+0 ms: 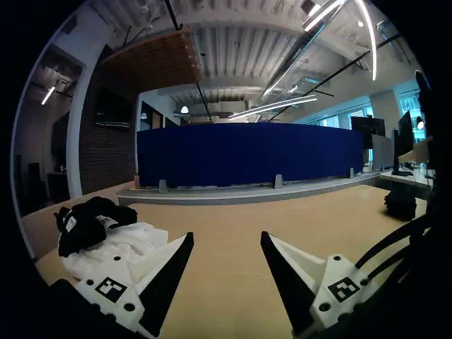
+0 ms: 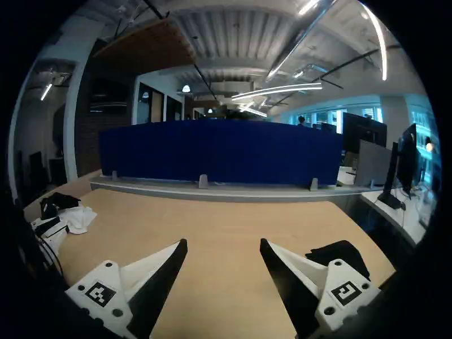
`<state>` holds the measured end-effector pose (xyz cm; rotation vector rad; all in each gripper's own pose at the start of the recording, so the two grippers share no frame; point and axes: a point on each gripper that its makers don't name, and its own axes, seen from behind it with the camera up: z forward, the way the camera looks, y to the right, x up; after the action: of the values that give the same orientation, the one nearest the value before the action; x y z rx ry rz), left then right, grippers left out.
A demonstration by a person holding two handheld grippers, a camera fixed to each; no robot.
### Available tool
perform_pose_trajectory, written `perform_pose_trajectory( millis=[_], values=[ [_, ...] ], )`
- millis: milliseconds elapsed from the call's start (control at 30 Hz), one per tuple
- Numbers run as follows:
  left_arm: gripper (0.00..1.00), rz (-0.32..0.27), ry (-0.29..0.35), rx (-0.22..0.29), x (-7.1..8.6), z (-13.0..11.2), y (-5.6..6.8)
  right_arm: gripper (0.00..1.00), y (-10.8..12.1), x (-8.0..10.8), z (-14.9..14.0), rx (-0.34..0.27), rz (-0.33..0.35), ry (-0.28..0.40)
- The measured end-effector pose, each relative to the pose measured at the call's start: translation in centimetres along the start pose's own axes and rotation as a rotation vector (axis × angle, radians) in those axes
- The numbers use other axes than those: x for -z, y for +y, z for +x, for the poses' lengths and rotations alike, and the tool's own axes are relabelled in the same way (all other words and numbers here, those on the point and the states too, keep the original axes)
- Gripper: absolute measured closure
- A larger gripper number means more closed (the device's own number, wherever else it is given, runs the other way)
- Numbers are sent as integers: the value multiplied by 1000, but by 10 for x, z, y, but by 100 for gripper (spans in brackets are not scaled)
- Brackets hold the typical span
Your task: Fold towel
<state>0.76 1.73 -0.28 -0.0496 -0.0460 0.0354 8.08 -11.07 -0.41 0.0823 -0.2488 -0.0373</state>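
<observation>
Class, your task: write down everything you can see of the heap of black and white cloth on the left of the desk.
The cloth heap is soft, crumpled, unfolded fabric: a black piece with a small white tag lies bunched on top of a white piece. It rests on the light wooden desk near its left edge. The open left gripper sits close beside it, holding nothing.

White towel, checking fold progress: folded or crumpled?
Crumpled: the white towel lies in a rumpled heap on the table, with black cloth piled on it.
</observation>
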Motion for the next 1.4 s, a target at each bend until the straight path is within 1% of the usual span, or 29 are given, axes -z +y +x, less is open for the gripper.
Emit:
perform_pose_trajectory(
  millis=[167,267,367,567,800,967,1067,1267,1400],
  values=[
    [12,11,19,3,-3,-4,-4,0,1,3,-2,19,2,-2],
    [12,15,31,7,-3,-4,-4,0,5,3,-2,22,-7,-4],
    [12,15,38,8,-3,-6,-4,0,8,3,-1,15,-10,1],
    [13,38,42,-2,-3,-8,-11,0,7,3,-9,3,0,-10],
    [12,42,50,27,-4,-9,-15,0,7,1,-11,9,8,-17],
    [13,42,49,31,-3,-9,-15,0,9,1,-10,-1,5,-9],
    [12,44,48,31,-3,-8,-15,0,12,1,-10,-7,1,-5],
    [12,44,46,32,-2,-9,-15,0,27,5,-7,-28,-16,15],
    [12,44,46,32,-2,-10,-15,0,41,13,4,-40,-27,47]
  ],
)
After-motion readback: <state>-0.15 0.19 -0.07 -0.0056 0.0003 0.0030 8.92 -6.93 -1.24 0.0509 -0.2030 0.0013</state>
